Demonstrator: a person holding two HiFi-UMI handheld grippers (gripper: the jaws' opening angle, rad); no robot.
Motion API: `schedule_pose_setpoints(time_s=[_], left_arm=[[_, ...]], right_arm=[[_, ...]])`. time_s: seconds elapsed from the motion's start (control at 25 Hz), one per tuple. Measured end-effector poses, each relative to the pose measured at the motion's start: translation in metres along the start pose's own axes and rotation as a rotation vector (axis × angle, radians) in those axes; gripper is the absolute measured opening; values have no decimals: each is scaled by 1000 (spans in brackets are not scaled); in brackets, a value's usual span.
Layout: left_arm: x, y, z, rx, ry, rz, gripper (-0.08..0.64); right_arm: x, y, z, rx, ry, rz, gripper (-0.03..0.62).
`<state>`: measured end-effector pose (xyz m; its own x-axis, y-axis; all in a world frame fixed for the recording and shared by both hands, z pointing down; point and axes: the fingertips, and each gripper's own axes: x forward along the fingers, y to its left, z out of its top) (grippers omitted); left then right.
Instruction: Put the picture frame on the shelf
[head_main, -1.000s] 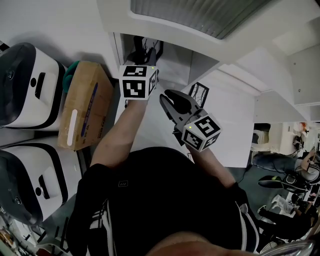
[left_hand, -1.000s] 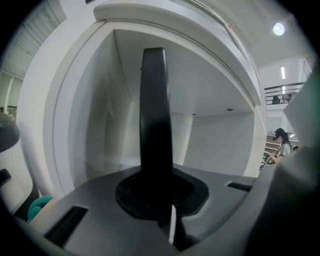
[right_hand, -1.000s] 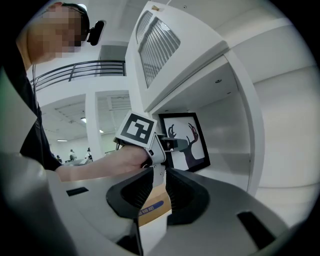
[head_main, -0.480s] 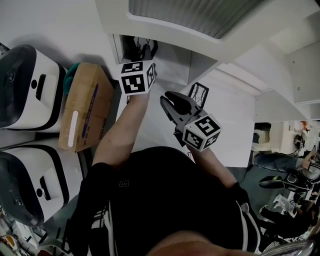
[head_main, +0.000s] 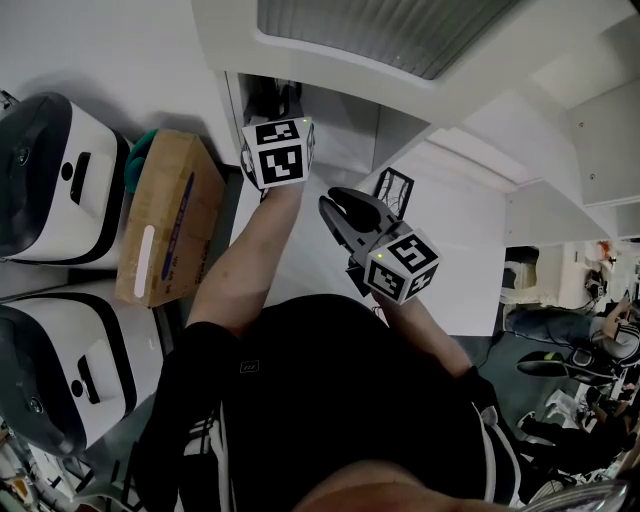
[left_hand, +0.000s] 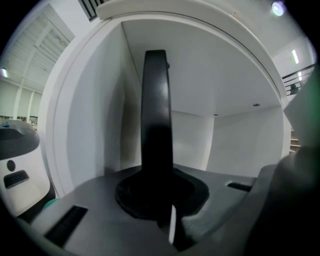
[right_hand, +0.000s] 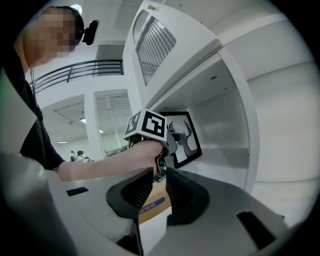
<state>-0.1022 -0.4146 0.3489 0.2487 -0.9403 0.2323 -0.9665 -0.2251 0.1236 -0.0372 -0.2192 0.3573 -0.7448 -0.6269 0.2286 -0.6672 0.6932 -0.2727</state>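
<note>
Starting with the left gripper view: we've got the left gripper (left_hand: 157, 192) clamped tight on the picture frame (left_hand: 156, 120). All that shows there is the frame's black edge standing upright, with the white shelf (left_hand: 230, 95) compartment wrapped around it. So the frame is inside the shelf opening, gripped at its lower edge. We can't tell from this view if it's resting on the shelf floor.

The right gripper view gives us what that one can't, the frame's front, a black border around a drawing of raised hands. It also shows the person's hand (right_hand: 142, 152) on the left gripper below its marker cube (right_hand: 147, 124). The right gripper (right_hand: 159, 181) has its jaws a little apart with nothing in them. We only see a cardboard box (right_hand: 152, 206) through the gap.

From the head view the marker cube covers most of the frame. The box sits beside two white machines (head_main: 55, 175), and the right gripper hangs back outside the shelf.

Compared with a second ago, the left gripper has pushed slightly deeper and its cube has turned. The right one hasn't budged.
</note>
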Motion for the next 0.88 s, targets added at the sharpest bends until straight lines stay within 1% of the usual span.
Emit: schedule_pose_setpoints(time_s=[0.2, 0.32, 0.88], left_arm=[[-4, 3, -7, 3, 7, 28, 17], [-4, 4, -9, 1, 11, 32, 17], [-22, 3, 2, 6, -32, 39, 25]], right_arm=[[-2, 0, -3, 11, 5, 0, 89], [-3, 3, -5, 12, 7, 6, 89], [-7, 7, -8, 25, 11, 20, 89]])
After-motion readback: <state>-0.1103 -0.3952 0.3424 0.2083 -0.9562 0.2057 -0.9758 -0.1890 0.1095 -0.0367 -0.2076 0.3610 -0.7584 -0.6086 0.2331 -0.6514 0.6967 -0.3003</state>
